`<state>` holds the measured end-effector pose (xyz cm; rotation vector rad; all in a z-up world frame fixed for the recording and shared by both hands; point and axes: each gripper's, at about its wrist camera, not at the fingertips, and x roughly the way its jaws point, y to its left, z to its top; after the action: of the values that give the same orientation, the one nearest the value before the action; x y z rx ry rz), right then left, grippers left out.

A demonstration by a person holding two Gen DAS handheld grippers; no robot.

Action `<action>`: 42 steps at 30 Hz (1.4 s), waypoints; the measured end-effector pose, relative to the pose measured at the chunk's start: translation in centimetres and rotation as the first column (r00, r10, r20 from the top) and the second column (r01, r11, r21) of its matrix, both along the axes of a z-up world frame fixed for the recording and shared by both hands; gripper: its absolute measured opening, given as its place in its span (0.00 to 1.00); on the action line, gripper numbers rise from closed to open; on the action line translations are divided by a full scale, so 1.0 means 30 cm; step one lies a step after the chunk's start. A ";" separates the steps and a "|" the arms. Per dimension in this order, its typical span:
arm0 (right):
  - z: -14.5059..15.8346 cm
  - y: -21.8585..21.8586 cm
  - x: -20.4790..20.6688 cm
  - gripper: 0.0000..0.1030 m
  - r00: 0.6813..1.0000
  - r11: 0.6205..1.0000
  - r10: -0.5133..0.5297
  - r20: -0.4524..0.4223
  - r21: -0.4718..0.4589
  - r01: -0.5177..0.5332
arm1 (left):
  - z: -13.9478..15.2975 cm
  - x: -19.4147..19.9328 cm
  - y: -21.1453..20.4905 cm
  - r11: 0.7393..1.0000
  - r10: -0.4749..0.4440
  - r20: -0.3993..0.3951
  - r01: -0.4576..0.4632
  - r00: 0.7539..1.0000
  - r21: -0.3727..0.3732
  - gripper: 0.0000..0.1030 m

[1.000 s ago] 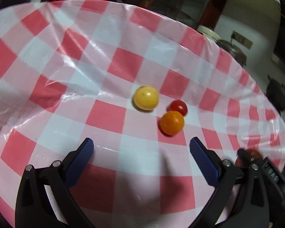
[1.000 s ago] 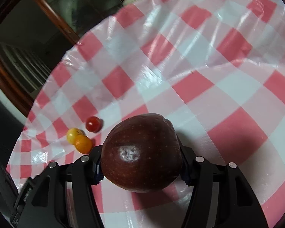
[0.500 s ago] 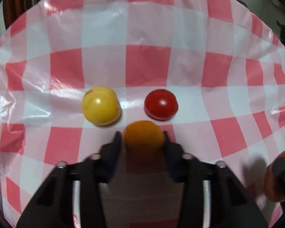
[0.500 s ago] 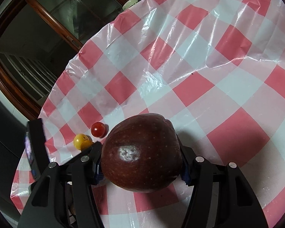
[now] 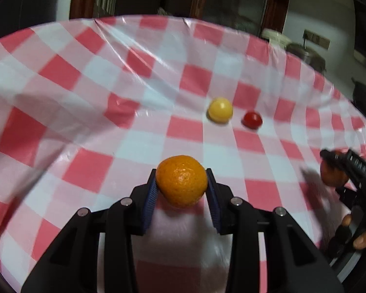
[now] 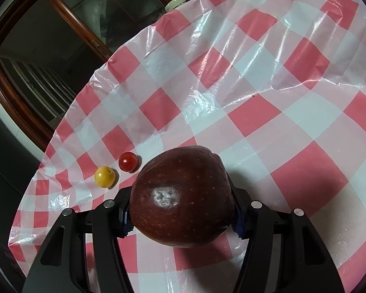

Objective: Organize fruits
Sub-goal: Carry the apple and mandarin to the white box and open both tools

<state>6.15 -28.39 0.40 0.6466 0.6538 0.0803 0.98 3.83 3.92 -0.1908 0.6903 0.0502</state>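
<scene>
1. Your left gripper (image 5: 181, 186) is clamped on the small orange citrus (image 5: 181, 181); the blue pads press it from either side, and it sits at the very tips, carried above the checked tablecloth (image 5: 90, 112); the view is blurred, so how high it rides cannot be told.
2. Your right gripper (image 6: 180, 216) is closed around the dark red apple (image 6: 181, 196); the apple fills the span of the jaws and hides both pads almost wholly; a pale scuffed patch faces the camera.
3. The relation your next move turns on: the two loose fruits lie ahead of the left gripper and a little to its right, well apart from it; from the right gripper they lie ahead and to its left, near the apple; so they sit between your two hands, and I judge the right one nearer.
4. The yellow tomato (image 5: 220, 110) and the red cherry tomato (image 5: 251, 119) rest just beside each other without touching; being round, neither has a long axis to line up with.
5. Count: one citrus, one apple, one yellow tomato, one red cherry tomato; four fruits, two held, two on the cloth.
6. No bowl or tray shows in either view, so where the fruits should be gathered cannot be told.
</scene>
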 end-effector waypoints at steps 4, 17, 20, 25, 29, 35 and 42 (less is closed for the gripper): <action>0.004 0.015 0.000 0.57 1.000 1.000 0.009 0.008 -0.028 -0.009 | -0.010 0.014 0.009 0.999 -0.021 -0.020 0.020 1.000 -0.047 0.37; -0.005 0.002 -0.095 0.57 0.992 0.998 0.057 -0.110 0.028 -0.054 | -0.004 -0.045 -0.015 1.000 -0.028 -0.072 0.028 0.997 -0.011 0.37; 0.047 0.056 -0.273 0.57 0.989 0.991 0.130 -0.072 -0.020 -0.131 | 0.016 -0.172 -0.025 0.999 -0.044 -0.058 0.046 0.997 0.028 0.37; 0.112 0.128 -0.529 0.57 0.975 0.971 0.219 -0.049 -0.087 -0.223 | 0.016 -0.381 -0.031 0.995 -0.087 -0.069 0.090 0.994 0.043 0.37; 0.145 0.164 -0.687 0.57 0.961 0.946 0.273 -0.042 -0.172 -0.276 | 0.018 -0.490 -0.069 0.987 -0.129 -0.067 0.134 0.989 0.084 0.37; 0.148 0.165 -0.851 0.57 0.951 0.917 0.304 -0.056 -0.253 -0.308 | 0.009 -0.592 -0.162 0.968 -0.203 -0.078 0.212 0.976 0.136 0.37; 0.140 0.080 -1.009 0.57 0.955 0.904 0.294 -0.049 -0.311 -0.294 | 0.026 -0.683 -0.300 0.929 -0.296 -0.072 0.305 0.952 0.211 0.37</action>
<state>-24.13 -26.01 4.60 0.2342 0.7430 0.2515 -19.51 -5.16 4.69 0.1313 0.7409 -0.1644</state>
